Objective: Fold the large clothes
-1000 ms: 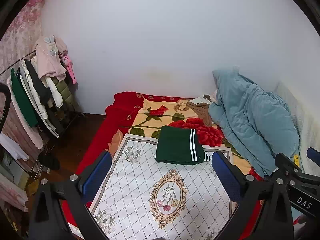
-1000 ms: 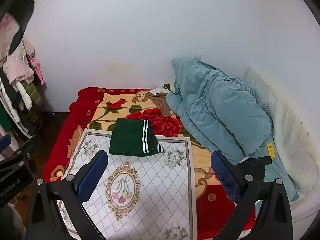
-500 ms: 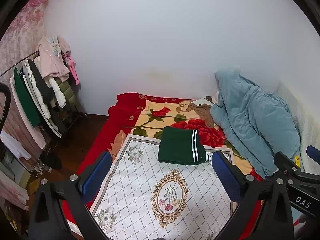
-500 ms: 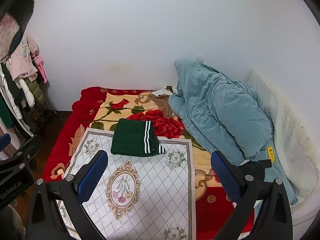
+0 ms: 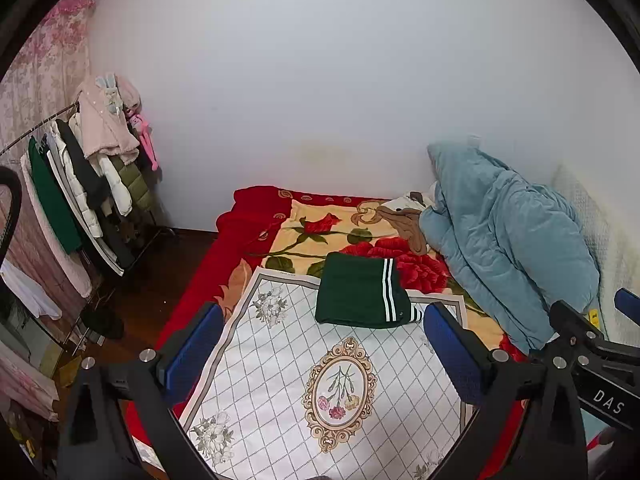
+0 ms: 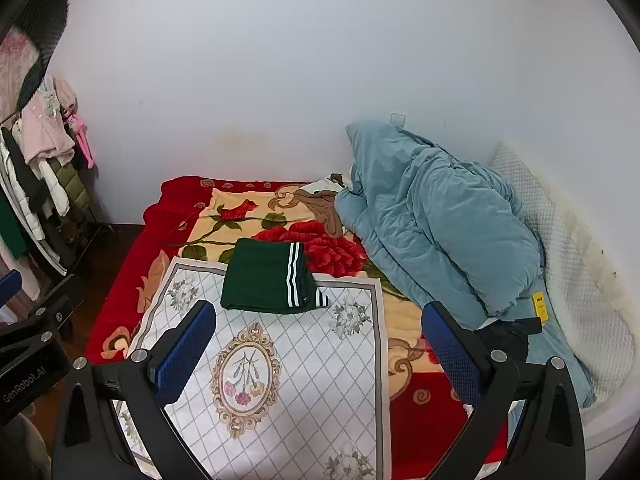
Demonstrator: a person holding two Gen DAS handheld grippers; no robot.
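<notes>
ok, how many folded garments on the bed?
1: the folded green garment lies across the far edge of the white patterned cloth. Others may be hidden under the blue duvet.

The folded green garment (image 6: 266, 280) is a matt knit cloth with white woven stripes. Under it lies a white printed mat (image 6: 304, 364), smooth and flat-woven, on a plush, fuzzy red floral blanket (image 6: 340, 252). The blue duvet (image 6: 436, 224) looks soft, velvety and puffy. A white quilted cover (image 6: 560, 248) shows a dimpled texture. The gripper frames (image 5: 532, 396) are matt black plastic with small shiny metal screws, and their fingers (image 5: 448, 344) carry blue textured pads. The floor (image 5: 160, 276) is dark glossy wood; the wall (image 5: 320, 80) is matt paint.
</notes>
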